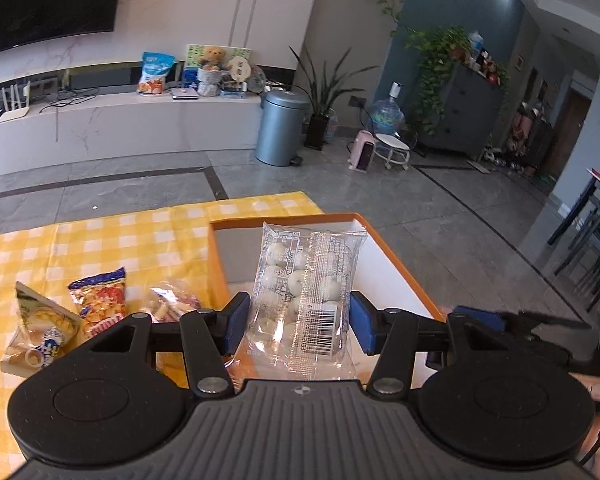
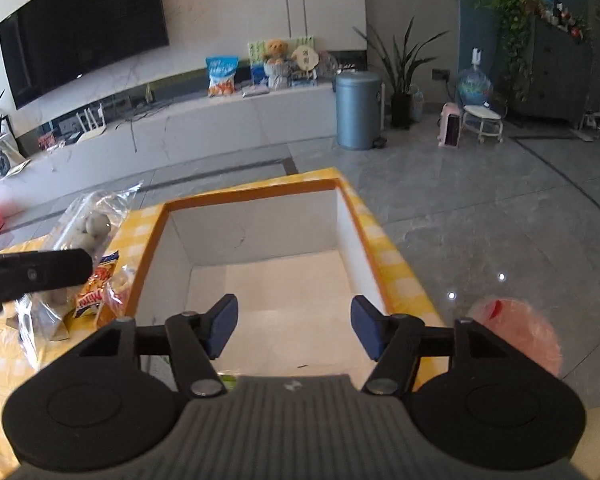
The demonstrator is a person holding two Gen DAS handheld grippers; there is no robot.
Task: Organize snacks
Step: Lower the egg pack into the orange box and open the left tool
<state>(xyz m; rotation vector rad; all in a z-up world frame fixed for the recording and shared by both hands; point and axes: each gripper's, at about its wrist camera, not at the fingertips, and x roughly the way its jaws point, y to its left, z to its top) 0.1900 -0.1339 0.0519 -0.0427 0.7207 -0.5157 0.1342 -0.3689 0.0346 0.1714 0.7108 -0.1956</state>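
- Two grippers in play, both up at the orange-rimmed box (image 2: pixel 256 196) that sits on the yellow checked tablecloth (image 1: pixel 100 240).
- Left gripper (image 1: pixel 296 322) has a clear bag of white round snacks (image 1: pixel 304 288) upright between its blue pads, each pad pressed against one side of the bag. It's got a real grip on it.
- That bag hangs over the near left part of the box; its barcode faces the camera, and its top end points away.
- From the right wrist view you can see the same bag (image 2: pixel 88 224) off to the left, above the tablecloth just outside the box's left wall, with a black finger of the left gripper across it.
- Right gripper (image 2: pixel 294 330) is parted wide with nothing between its pads, hovering over the box's white inside.
- Box floor looks bare as far as I can see, though the near edge is hidden behind the gripper body.
- More snacks lie on the cloth left of the box: an orange and red chip bag (image 1: pixel 100 300), a green and yellow pack (image 1: pixel 40 328), and a clear pack of small pieces (image 1: pixel 172 304). All close together, just beside the box.
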